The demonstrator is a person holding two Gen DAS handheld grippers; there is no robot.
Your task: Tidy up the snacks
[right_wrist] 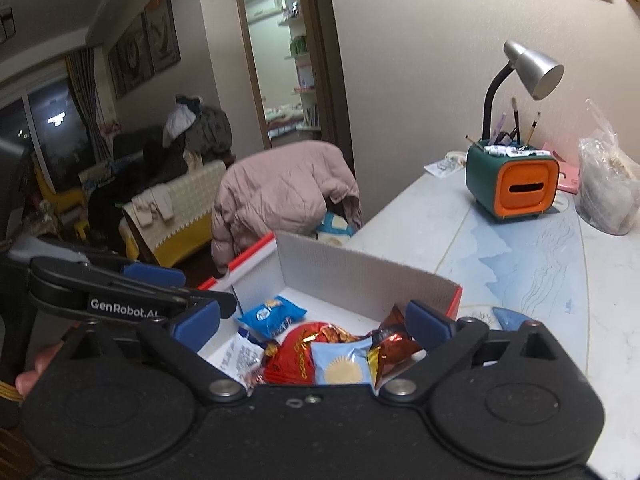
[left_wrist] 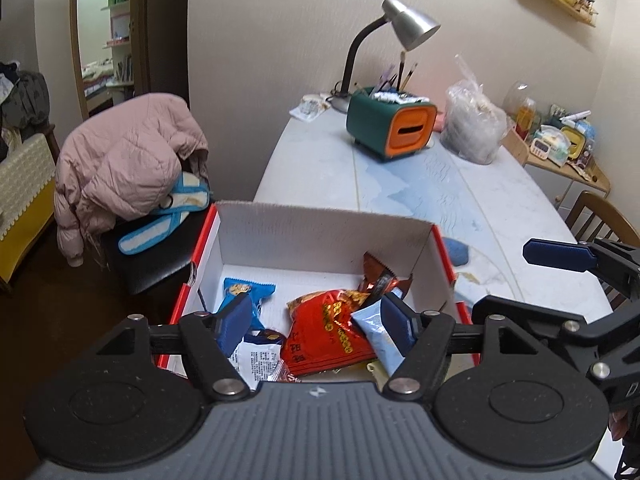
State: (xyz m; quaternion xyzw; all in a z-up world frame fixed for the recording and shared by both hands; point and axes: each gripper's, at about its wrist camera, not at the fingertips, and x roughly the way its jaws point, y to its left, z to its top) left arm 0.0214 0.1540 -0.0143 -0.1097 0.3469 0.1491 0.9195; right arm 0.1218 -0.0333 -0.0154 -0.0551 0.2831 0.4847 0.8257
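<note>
A red-and-white cardboard box (left_wrist: pixel 320 236) (right_wrist: pixel 352 272) stands at the near end of the table and holds several snack packets: a red bag (left_wrist: pixel 324 328) (right_wrist: pixel 296 352), a blue packet (left_wrist: pixel 244 292) (right_wrist: pixel 272 316), a light blue packet (left_wrist: pixel 376 332) (right_wrist: pixel 340 364), a brown foil packet (left_wrist: pixel 380 276) (right_wrist: pixel 396 340) and a white printed packet (left_wrist: pixel 256 360) (right_wrist: pixel 236 356). My left gripper (left_wrist: pixel 316 324) is open and empty above the box. My right gripper (right_wrist: pixel 312 324) is open and empty above the box too; it shows at the right of the left wrist view (left_wrist: pixel 560 256).
A green and orange desk organizer (left_wrist: pixel 390 126) (right_wrist: pixel 512 184), a silver lamp (left_wrist: pixel 404 24) (right_wrist: pixel 528 68) and a clear plastic bag (left_wrist: pixel 472 120) (right_wrist: pixel 608 188) stand at the table's far end. A chair with a pink jacket (left_wrist: pixel 128 172) (right_wrist: pixel 280 192) is left of the table.
</note>
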